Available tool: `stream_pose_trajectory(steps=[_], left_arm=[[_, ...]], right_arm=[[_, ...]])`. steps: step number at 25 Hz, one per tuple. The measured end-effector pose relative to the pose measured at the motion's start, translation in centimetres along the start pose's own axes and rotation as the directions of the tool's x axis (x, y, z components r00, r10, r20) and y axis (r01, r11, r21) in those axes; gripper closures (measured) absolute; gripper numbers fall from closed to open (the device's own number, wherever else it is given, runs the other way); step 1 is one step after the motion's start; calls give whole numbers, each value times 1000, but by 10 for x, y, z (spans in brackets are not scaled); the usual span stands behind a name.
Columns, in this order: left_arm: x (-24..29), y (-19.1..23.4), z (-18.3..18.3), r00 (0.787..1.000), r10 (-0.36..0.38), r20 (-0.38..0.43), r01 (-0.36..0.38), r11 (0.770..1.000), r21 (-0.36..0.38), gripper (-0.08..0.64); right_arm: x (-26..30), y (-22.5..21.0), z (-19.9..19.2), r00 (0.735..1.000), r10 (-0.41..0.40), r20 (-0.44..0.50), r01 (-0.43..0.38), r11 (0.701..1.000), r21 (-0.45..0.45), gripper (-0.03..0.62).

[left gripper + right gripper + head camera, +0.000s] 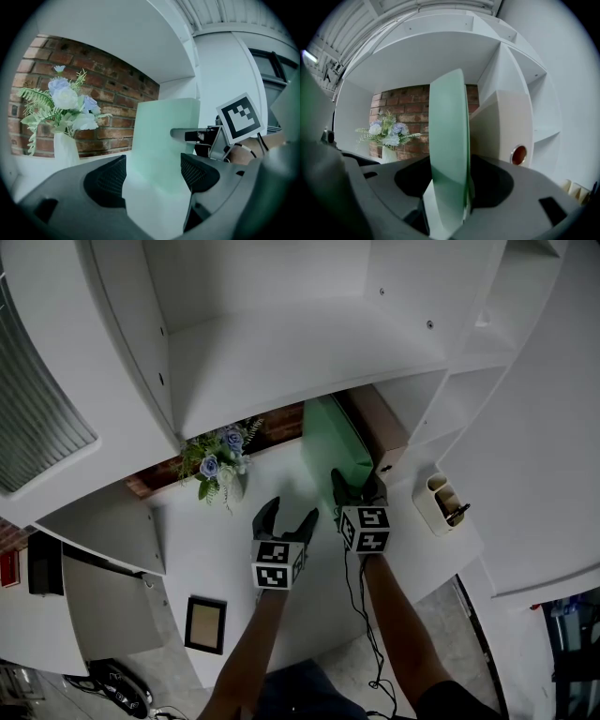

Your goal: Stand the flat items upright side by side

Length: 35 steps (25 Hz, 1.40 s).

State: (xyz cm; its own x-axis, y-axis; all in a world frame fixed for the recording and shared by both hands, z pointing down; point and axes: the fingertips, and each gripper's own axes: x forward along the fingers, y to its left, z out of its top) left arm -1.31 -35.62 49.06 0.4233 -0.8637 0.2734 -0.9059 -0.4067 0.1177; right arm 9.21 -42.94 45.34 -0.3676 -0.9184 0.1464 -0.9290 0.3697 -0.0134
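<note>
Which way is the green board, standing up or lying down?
Standing up: the green board is on its edge, beside the upright beige file.

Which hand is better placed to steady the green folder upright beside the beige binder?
Probably the right. The right gripper has its fingers on either side of the green folder, which stands beside the beige binder. The left gripper is open and empty, short of the folder.
</note>
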Motion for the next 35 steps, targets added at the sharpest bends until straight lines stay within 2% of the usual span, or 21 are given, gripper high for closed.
stream_pose_trajectory(steps=[7,10,14,16,19,20,21,23,26,29,35], left_arm=[[-14,-8,2,1000,-17,4,17,1000,18,199],[-28,-13,4,999,-29,19,29,999,25,199],[-57,-28,15,996,-71,59,68,997,39,199],[-74,-38,19,992,-101,70,97,994,54,200],[-103,-52,24,985,-147,90,140,987,80,206],[-112,-56,26,982,-161,101,152,984,91,220],[-122,-59,28,978,-174,111,162,981,104,267],[-140,-66,30,972,-196,129,179,975,131,401],[-164,-72,28,966,-214,146,190,969,159,478],[-186,-79,28,961,-230,156,203,964,174,526],[-218,-83,16,961,-235,146,209,963,171,549]], right_arm=[[-41,-3,6,999,-19,31,19,1000,13,373],[-71,2,13,998,-28,53,29,999,-14,373],[-123,5,21,995,-56,83,55,998,11,373],[-152,6,24,991,-70,113,67,997,30,389],[-198,7,26,981,-113,156,104,993,62,449],[-212,7,26,978,-130,162,121,990,67,472],[-225,7,27,975,-149,166,139,988,71,495],[-250,7,27,966,-189,175,176,981,85,536],[-283,10,28,953,-235,189,217,970,113,586],[-308,16,26,946,-264,187,242,961,136,594],[-343,29,15,940,-291,178,269,953,139,594]])
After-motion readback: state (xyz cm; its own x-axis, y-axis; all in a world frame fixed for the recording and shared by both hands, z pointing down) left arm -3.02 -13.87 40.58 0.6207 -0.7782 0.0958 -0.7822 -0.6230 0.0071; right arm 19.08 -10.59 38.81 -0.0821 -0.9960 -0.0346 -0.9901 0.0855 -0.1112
